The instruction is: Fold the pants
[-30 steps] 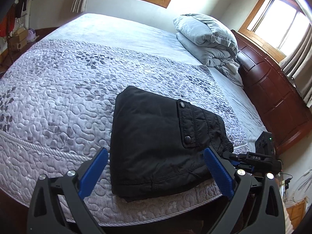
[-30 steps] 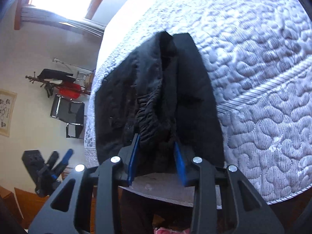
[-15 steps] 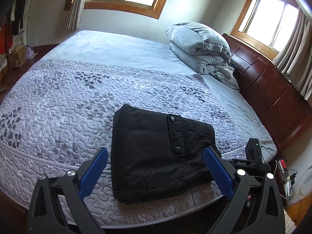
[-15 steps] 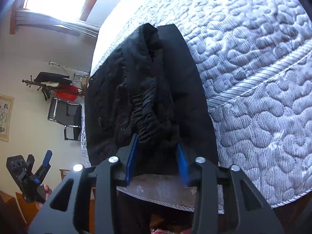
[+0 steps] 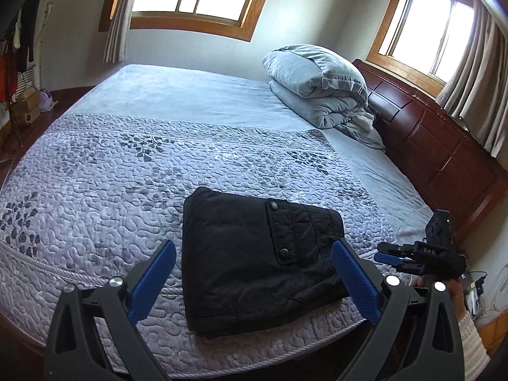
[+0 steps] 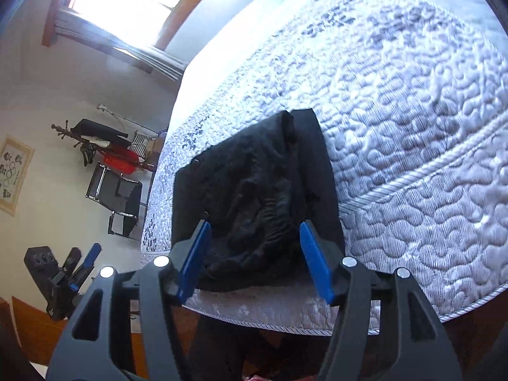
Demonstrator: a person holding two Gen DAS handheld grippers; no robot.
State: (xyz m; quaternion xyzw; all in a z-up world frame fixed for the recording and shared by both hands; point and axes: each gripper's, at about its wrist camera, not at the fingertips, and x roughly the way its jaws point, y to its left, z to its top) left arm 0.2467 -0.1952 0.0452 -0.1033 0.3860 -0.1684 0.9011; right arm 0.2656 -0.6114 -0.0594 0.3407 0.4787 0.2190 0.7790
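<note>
The folded black pants (image 5: 257, 260) lie flat near the bed's (image 5: 95, 190) front edge — left hand-held gripper (image 5: 254, 282) hovers wide open, right hand-held gripper (image 6: 255, 257) just opening, jaws clear of them.

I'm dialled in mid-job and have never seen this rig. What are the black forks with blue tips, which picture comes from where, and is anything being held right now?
There is no robot arm. A person holds a hand tool in each hand, and each tool ends in a two-finger claw with blue pads. A wide-angle camera on each tool looks along its fingers, so each picture shows its own claw at the bottom.

The left wrist view shows the left claw, open, above the folded black pants. The pants lie on the quilted bedspread, near its edge. A grey bundle of bedding sits by the headboard.

The right wrist view looks at the same pants from their other end. The right claw has just been opening and its pads are clear of the cloth. Nothing is held.
</note>
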